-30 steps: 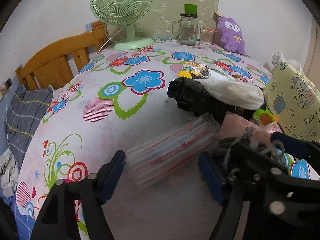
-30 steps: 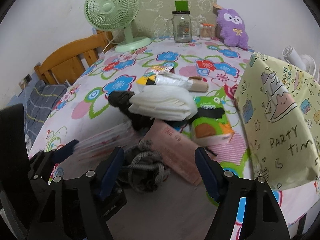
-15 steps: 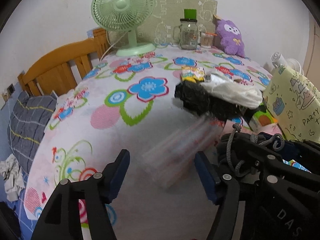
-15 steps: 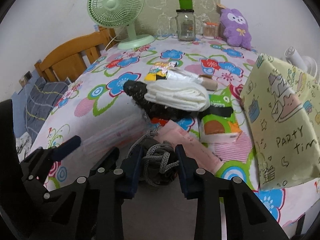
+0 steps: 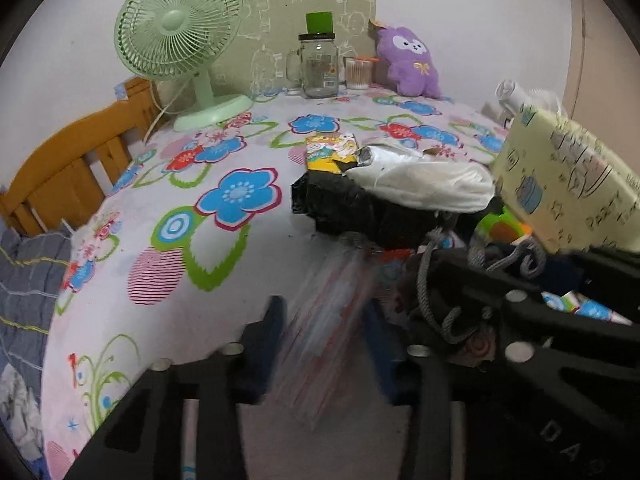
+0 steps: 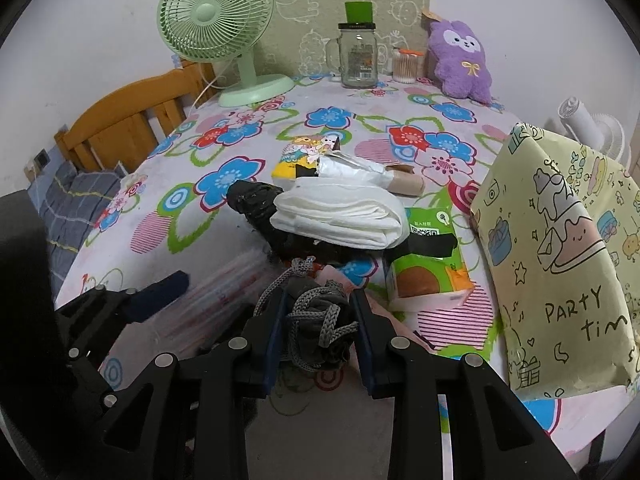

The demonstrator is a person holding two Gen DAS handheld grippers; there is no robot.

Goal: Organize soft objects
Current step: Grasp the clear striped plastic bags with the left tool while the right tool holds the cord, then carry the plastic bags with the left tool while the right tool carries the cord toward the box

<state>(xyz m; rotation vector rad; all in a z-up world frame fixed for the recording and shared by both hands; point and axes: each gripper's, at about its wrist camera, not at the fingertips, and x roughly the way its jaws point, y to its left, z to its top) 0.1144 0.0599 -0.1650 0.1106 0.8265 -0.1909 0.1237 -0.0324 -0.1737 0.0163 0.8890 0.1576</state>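
While the right tongs [image 6: 318, 326] clamp the grey cord bundle [image 6: 320, 312] at the tabletop's [image 6: 256, 124] near edge, the left tongs [image 5: 324, 344] close around the blurred plastic sleeve [image 5: 328, 320], lengthwise between them.

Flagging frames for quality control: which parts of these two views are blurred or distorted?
Left wrist view: the clear striped plastic bag between the left claw fingers is motion-smeared, while the green fan is sharp. Right wrist view: the grey drawstring pouch in the right claw is crisp; only the bag is slightly soft. Both views show fisheye bending and dark corners.
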